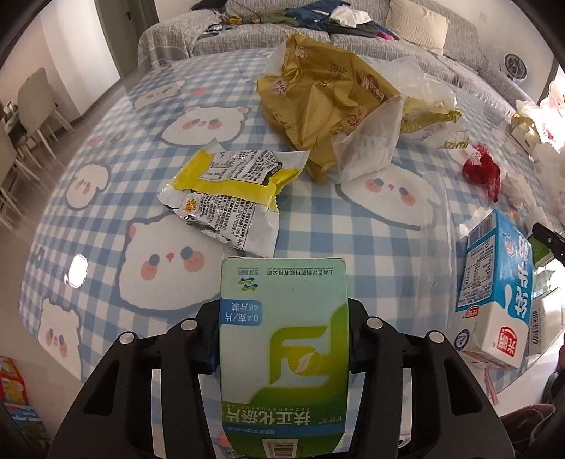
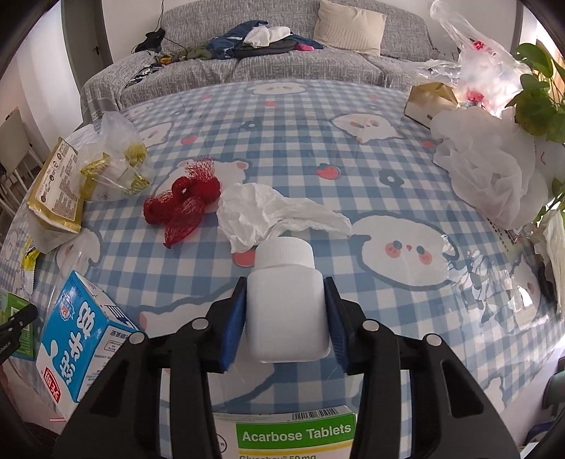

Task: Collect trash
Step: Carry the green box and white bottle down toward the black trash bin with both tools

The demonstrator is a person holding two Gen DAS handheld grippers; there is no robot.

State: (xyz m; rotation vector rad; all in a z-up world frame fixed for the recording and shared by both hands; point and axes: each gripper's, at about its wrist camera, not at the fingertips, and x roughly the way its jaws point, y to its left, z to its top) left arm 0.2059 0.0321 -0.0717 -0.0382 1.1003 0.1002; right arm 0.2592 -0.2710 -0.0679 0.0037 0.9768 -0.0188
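Left wrist view: a green box (image 1: 284, 349) is clamped in the left gripper (image 1: 282, 339). A white bottle (image 2: 286, 310) is pinched by the right gripper (image 2: 286, 317). Left uncollected on the table (image 2: 353, 148): wrappers (image 1: 229, 197), a carton (image 2: 77, 339), netting (image 2: 183, 204), tissue (image 2: 268, 215).

This is a living room in a home, with a big grey sofa (image 2: 247, 67) piled with clothes (image 2: 261, 40) and a pillow (image 2: 348, 28), a table (image 2: 353, 148) with a blue checked bear cloth, and a green plant (image 2: 540, 95).
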